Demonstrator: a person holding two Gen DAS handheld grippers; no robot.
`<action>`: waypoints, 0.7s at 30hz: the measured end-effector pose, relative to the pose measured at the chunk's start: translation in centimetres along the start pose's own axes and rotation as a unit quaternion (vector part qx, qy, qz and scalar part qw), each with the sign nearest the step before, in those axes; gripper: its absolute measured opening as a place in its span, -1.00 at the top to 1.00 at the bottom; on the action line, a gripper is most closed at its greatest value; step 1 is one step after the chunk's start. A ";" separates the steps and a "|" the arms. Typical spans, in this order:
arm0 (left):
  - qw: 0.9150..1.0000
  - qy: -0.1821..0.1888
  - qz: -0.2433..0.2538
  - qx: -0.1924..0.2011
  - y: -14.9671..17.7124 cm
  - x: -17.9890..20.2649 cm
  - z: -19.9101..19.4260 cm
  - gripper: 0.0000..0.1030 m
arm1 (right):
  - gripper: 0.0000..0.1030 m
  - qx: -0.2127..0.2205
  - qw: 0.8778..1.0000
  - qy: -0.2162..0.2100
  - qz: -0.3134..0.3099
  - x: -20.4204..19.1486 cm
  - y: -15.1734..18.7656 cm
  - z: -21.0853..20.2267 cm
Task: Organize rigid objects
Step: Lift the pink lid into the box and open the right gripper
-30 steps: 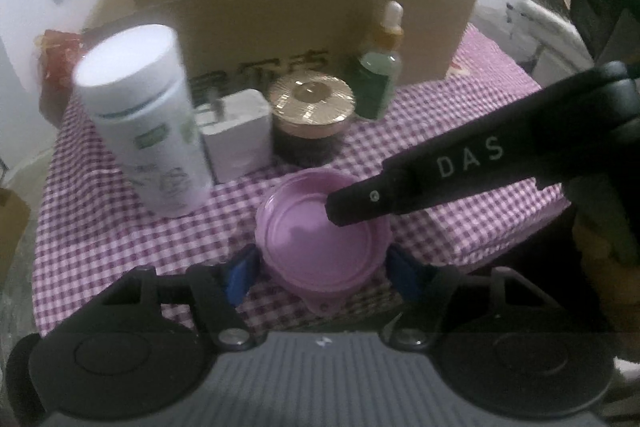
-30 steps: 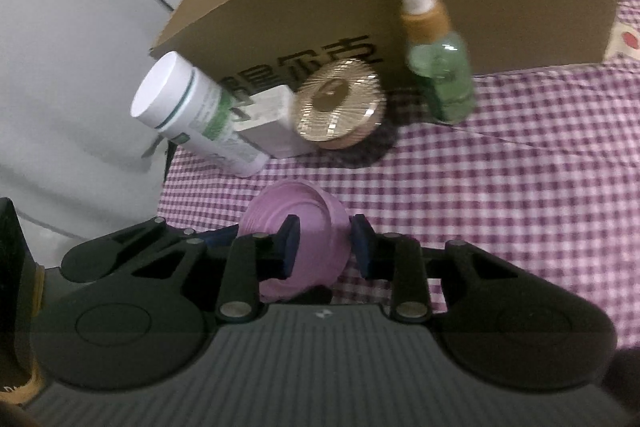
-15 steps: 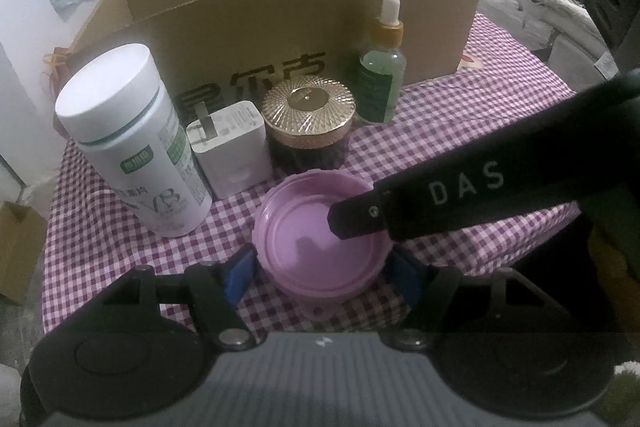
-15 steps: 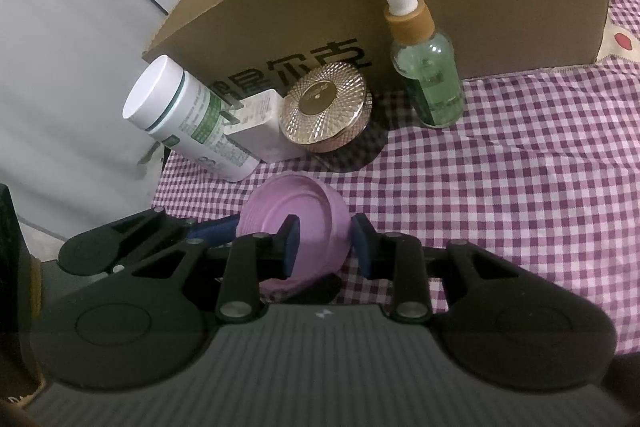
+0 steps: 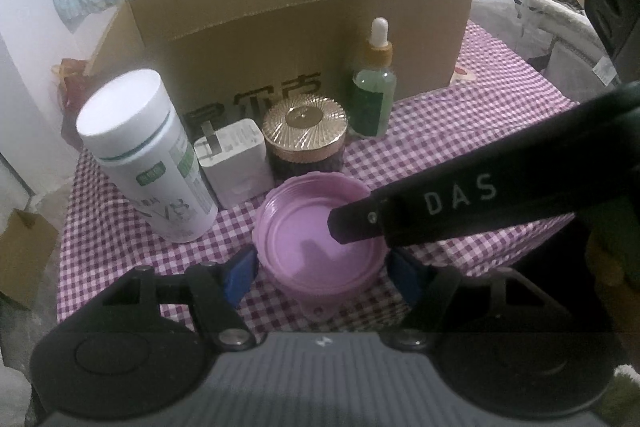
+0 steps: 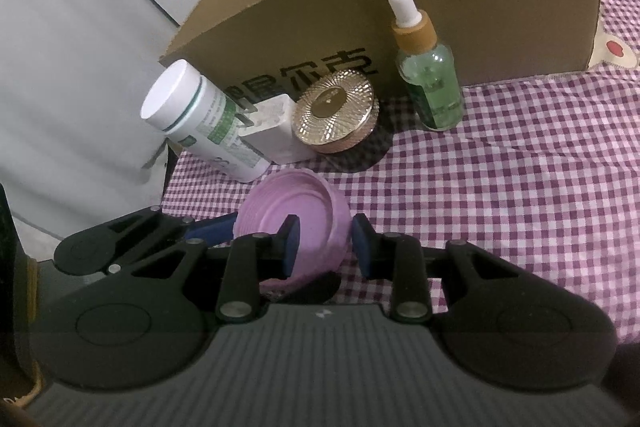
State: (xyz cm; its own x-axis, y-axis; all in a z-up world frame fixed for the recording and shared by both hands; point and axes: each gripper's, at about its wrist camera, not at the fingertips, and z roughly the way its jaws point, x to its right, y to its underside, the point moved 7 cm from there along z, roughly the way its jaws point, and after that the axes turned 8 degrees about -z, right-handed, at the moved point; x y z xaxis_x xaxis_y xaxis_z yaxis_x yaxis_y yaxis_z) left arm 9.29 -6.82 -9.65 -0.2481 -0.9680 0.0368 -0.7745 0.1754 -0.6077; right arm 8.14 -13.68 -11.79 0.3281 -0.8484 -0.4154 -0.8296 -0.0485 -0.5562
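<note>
A pink lid (image 5: 316, 243), hollow side up, is held above the checkered cloth. My left gripper (image 5: 320, 273) is shut on it across its width. My right gripper (image 6: 324, 245) straddles the lid's (image 6: 296, 223) rim, one finger inside, one outside; whether its pads touch is unclear. The right gripper's finger (image 5: 460, 203) shows in the left wrist view reaching into the lid. Behind stand a white bottle (image 5: 148, 163), a white charger (image 5: 236, 163), a gold-lidded jar (image 5: 306, 135) and a green dropper bottle (image 5: 374, 87).
An open cardboard box (image 5: 280, 39) stands behind the row of objects on the purple checkered table (image 6: 500, 187). A small cardboard box (image 5: 20, 263) sits on the floor at left. A wall (image 6: 80, 47) lies left of the table.
Both grippers with the pink lid have lifted and drawn back a little from the row of objects. The grips on the lid look unchanged.
</note>
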 end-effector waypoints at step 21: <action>0.991 -0.032 0.045 0.124 -3.9 0.7 -9.0 -0.39 | 0.45 0.100 0.993 -0.001 -0.061 -4.4 -3.1 -7.2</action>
State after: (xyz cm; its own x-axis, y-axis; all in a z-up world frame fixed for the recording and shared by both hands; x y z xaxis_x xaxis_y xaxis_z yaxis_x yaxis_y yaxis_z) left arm 6.83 -6.60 -0.11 -0.2661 -0.9613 -0.0707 -0.5824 0.2188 -0.7829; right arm 6.04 -13.56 -3.02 0.4211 -0.8418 -0.3378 -0.6777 -0.0445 -0.7340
